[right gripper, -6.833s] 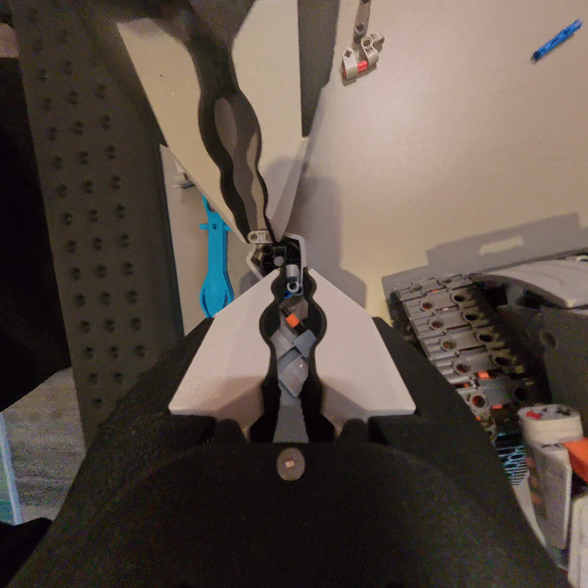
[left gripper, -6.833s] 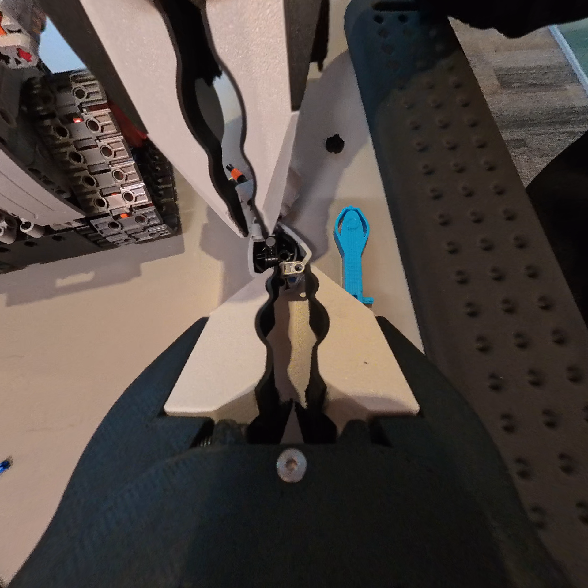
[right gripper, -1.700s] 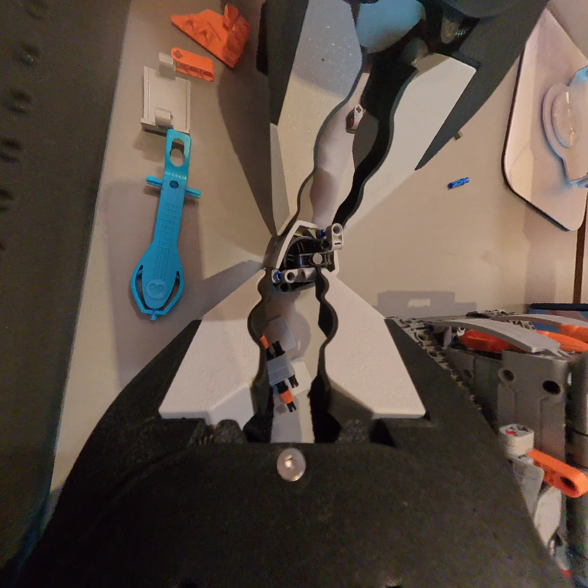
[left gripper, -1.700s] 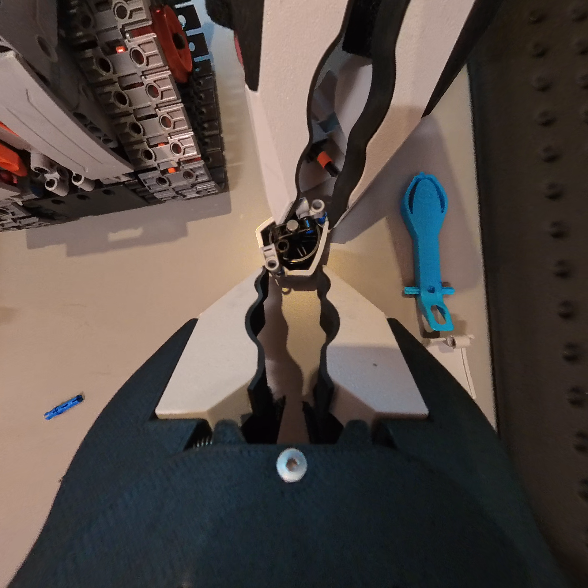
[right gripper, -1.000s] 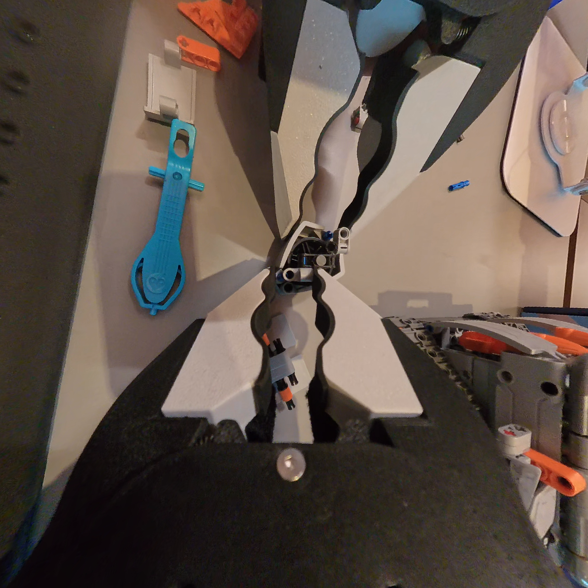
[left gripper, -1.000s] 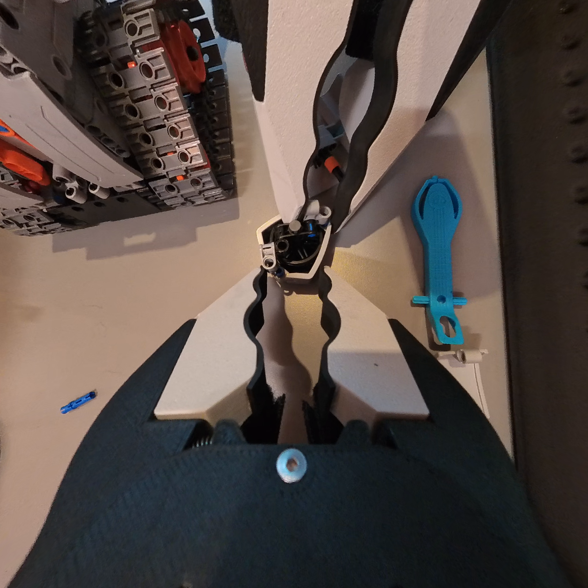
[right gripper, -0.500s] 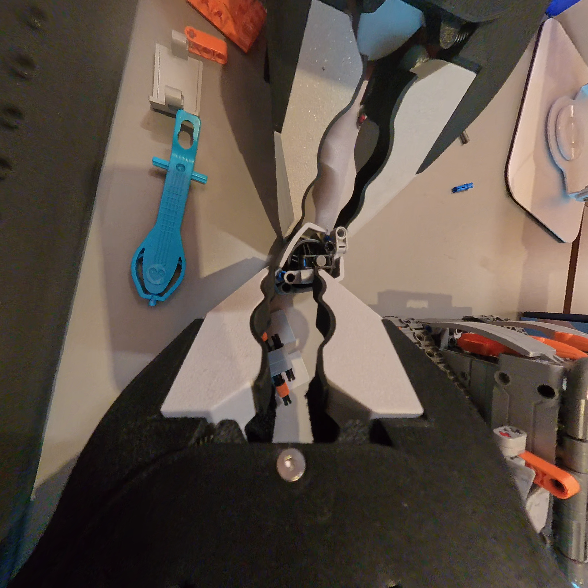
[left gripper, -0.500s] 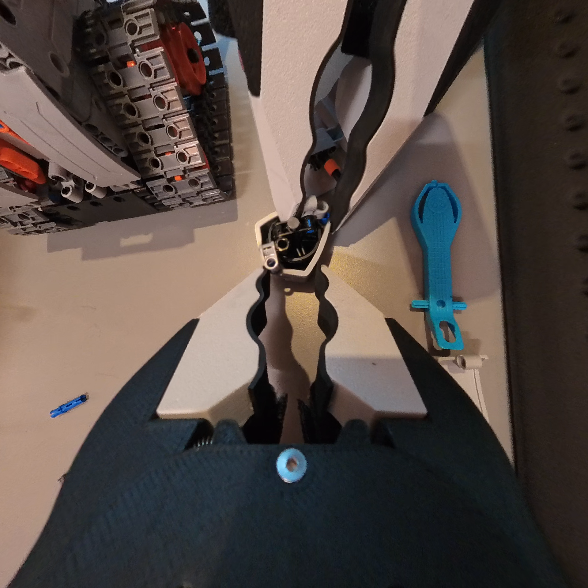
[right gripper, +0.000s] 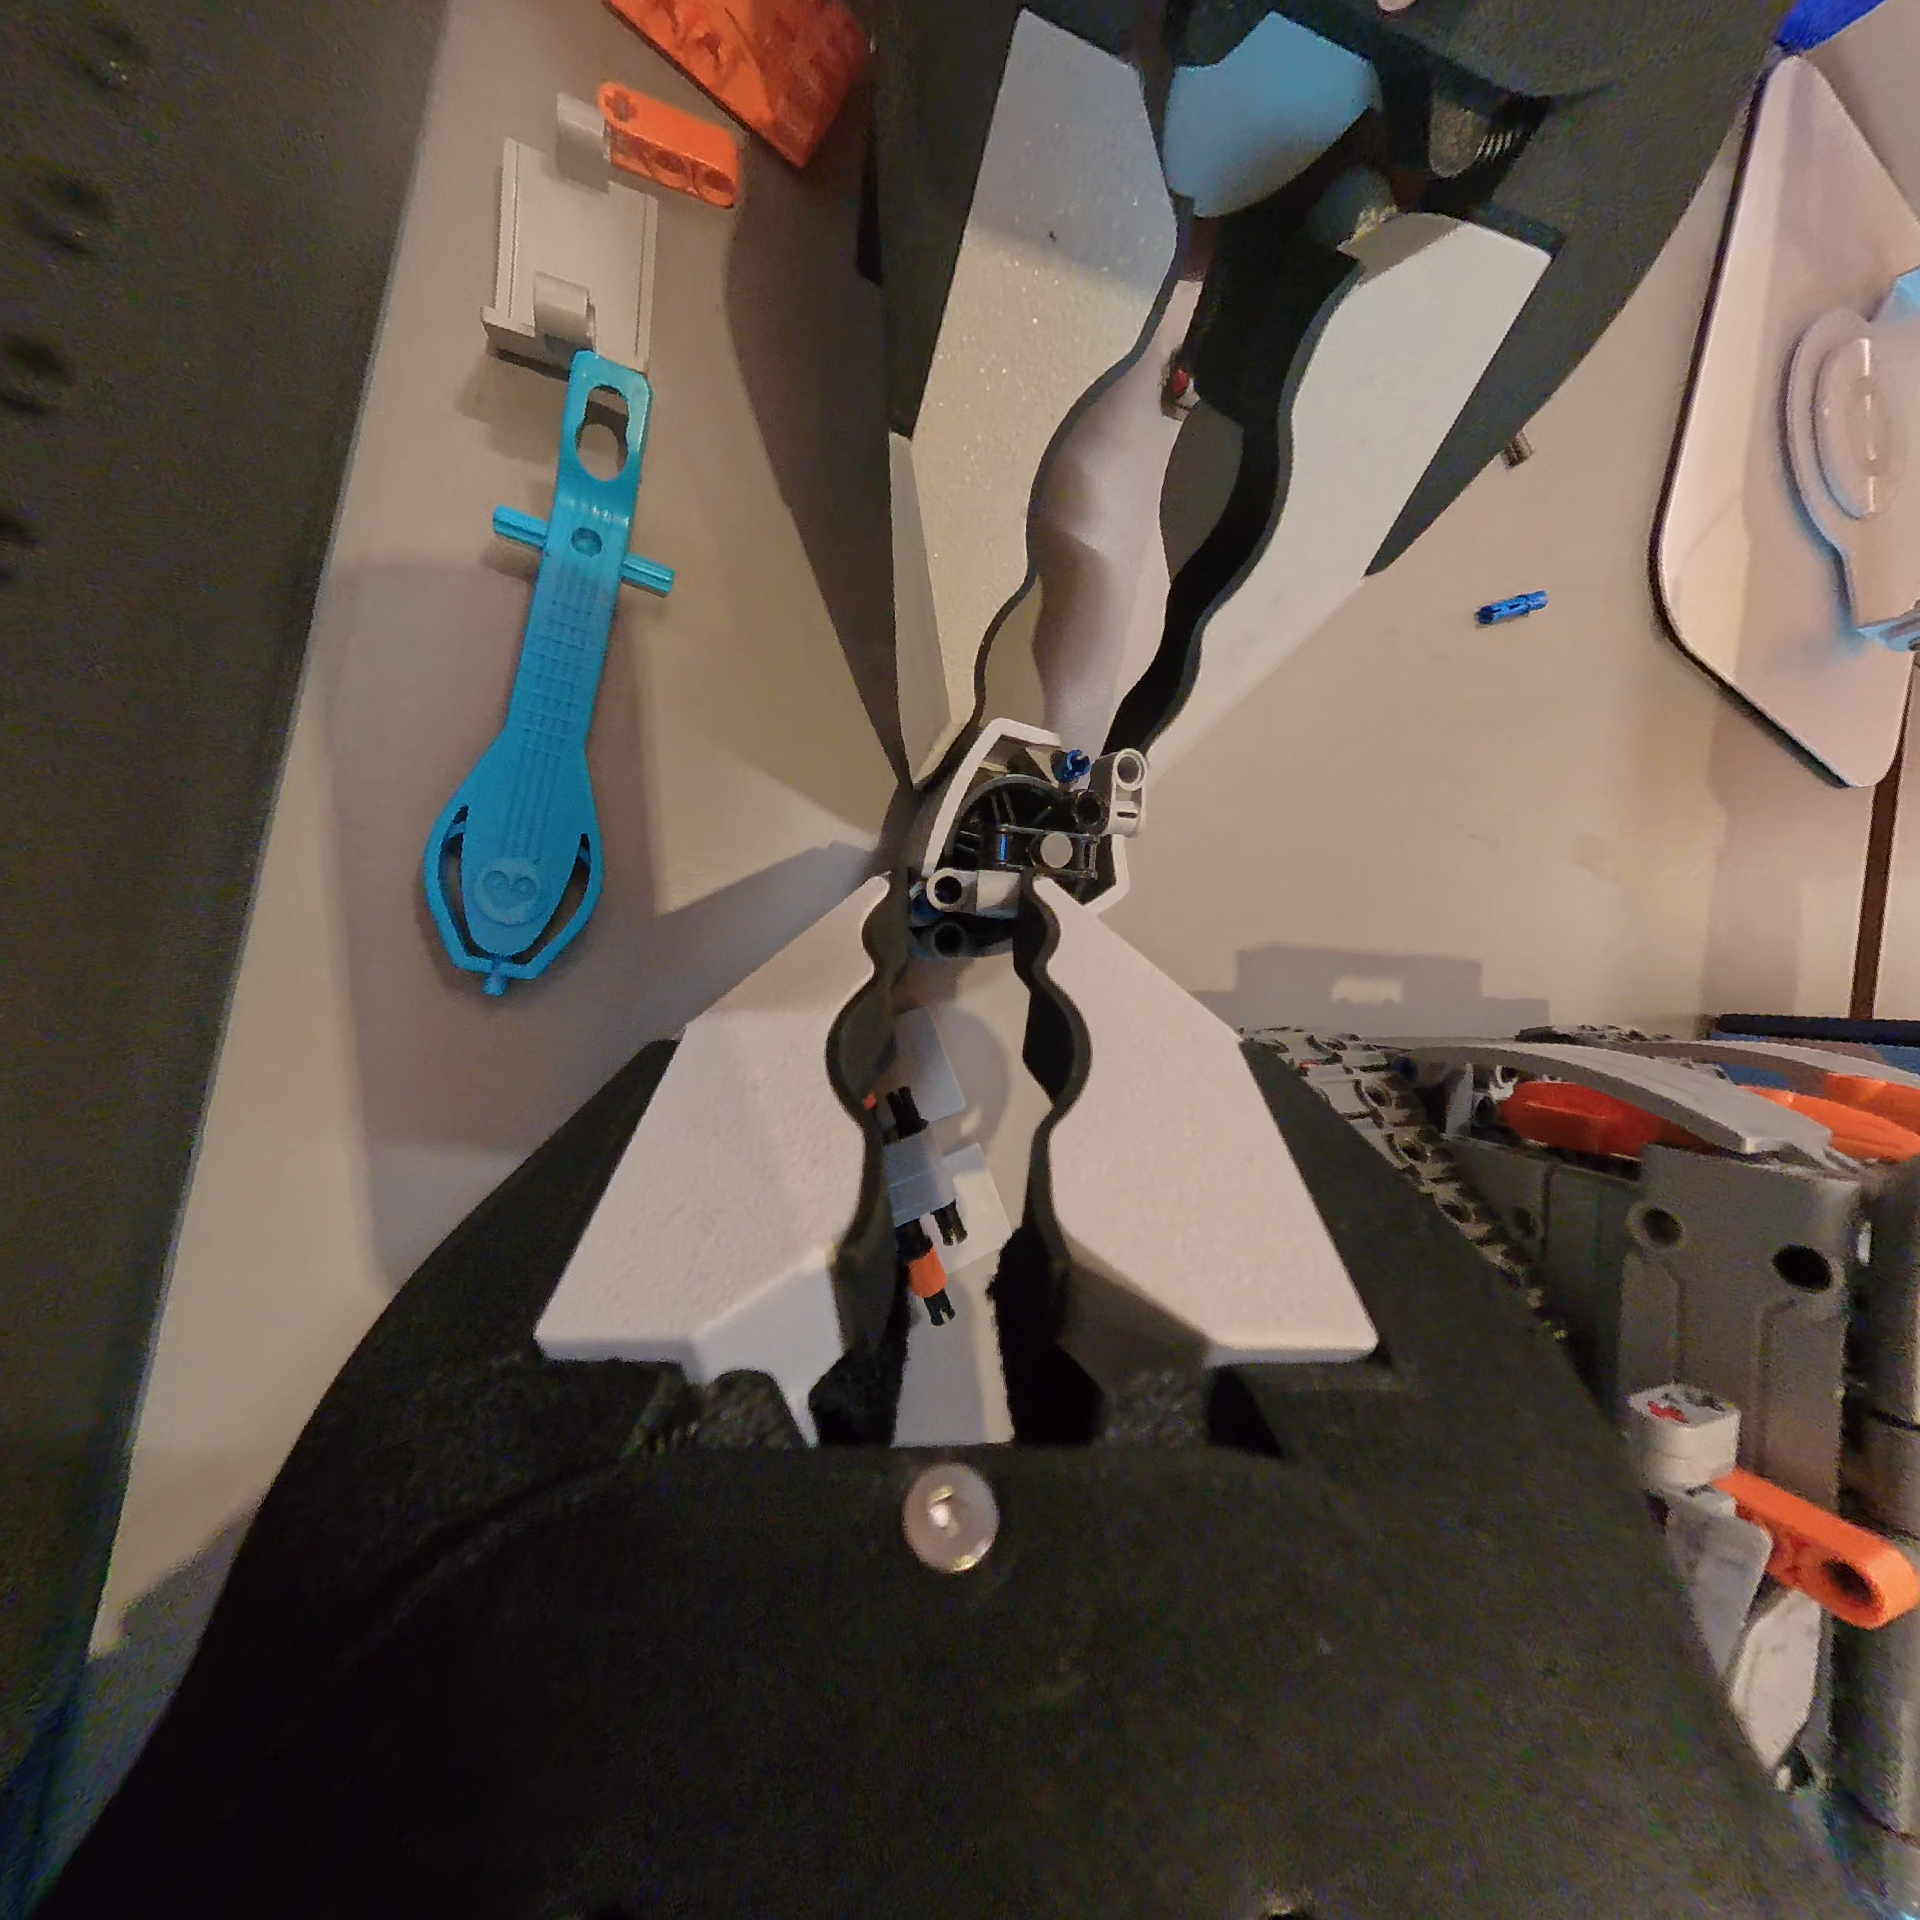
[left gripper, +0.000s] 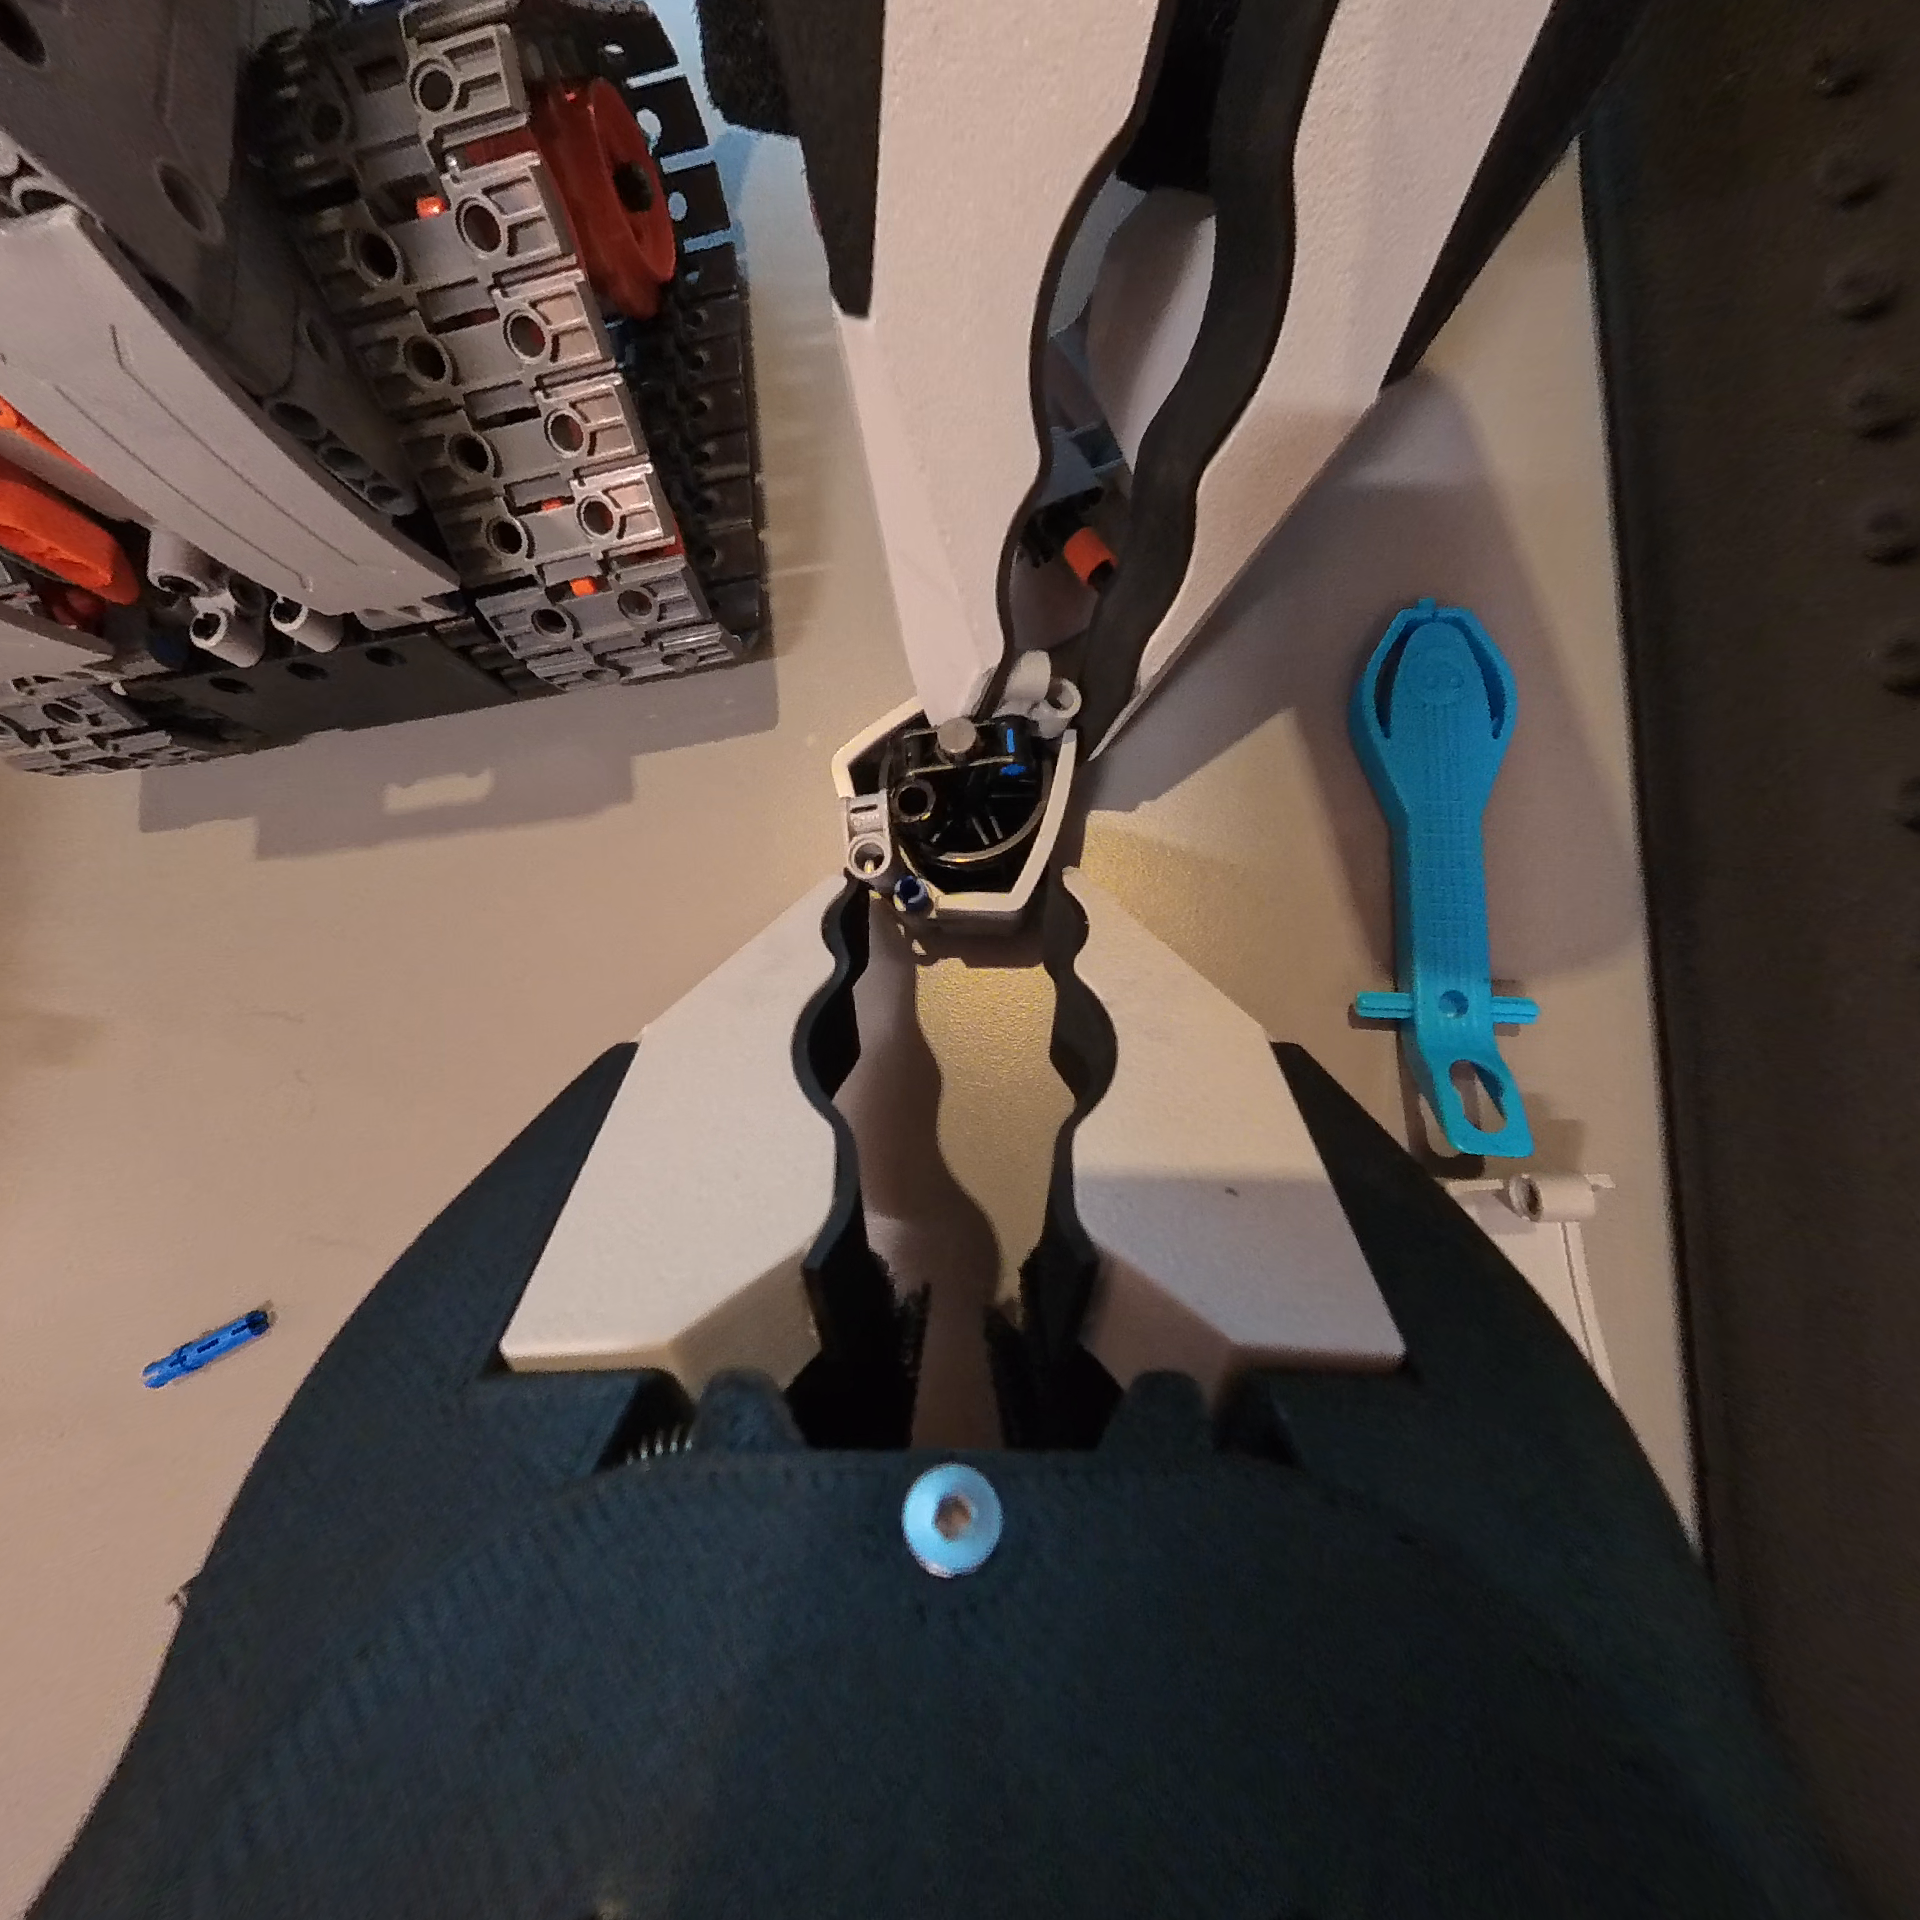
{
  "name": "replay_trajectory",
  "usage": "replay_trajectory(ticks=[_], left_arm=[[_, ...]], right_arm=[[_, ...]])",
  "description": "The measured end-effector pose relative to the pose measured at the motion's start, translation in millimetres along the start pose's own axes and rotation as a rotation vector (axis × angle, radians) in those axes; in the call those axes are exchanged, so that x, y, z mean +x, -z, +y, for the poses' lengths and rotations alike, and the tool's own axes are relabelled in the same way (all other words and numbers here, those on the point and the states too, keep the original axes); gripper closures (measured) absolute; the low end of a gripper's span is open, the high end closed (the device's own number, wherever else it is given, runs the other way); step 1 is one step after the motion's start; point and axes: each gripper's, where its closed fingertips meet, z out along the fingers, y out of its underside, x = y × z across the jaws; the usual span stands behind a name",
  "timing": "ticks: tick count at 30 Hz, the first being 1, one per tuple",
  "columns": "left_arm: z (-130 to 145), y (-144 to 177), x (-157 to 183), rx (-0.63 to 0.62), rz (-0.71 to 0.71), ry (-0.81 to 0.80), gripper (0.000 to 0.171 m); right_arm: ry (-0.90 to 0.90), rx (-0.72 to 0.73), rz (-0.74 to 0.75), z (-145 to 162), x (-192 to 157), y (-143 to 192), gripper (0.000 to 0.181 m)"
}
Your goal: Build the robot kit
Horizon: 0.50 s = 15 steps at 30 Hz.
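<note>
- left gripper point(left gripper: 961, 899): jaws narrowed, tips pinching the rim of a small white-shelled black-geared brick assembly point(left gripper: 961, 816) above the beige tabletop point(left gripper: 364, 1039).
- right gripper point(right gripper: 961, 904): jaws closed on its opposite, pinned end; keep both grips steady.
- beyond: turquoise plastic brick separator point(left gripper: 1439, 883), grey tracked brick vehicle point(left gripper: 416, 364).

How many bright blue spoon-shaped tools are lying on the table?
1. The blue tool lies flat on the table beside the dark studded strip, off to the side of both grippers' fingers. Others may be hidden.

Tracked model point(left gripper: 436, 395) blocks left; table point(left gripper: 312, 1039) open
</note>
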Motion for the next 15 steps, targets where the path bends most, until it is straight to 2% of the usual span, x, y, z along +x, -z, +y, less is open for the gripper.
replay_trajectory(ticks=[15], left_arm=[[-1.2, 0.3, -1.1, -0.006, -0.067, -0.033, 0.142]], right_arm=[[-0.036, 0.028, 0.013, 0.9, 1.2, 1.1, 0.164]])
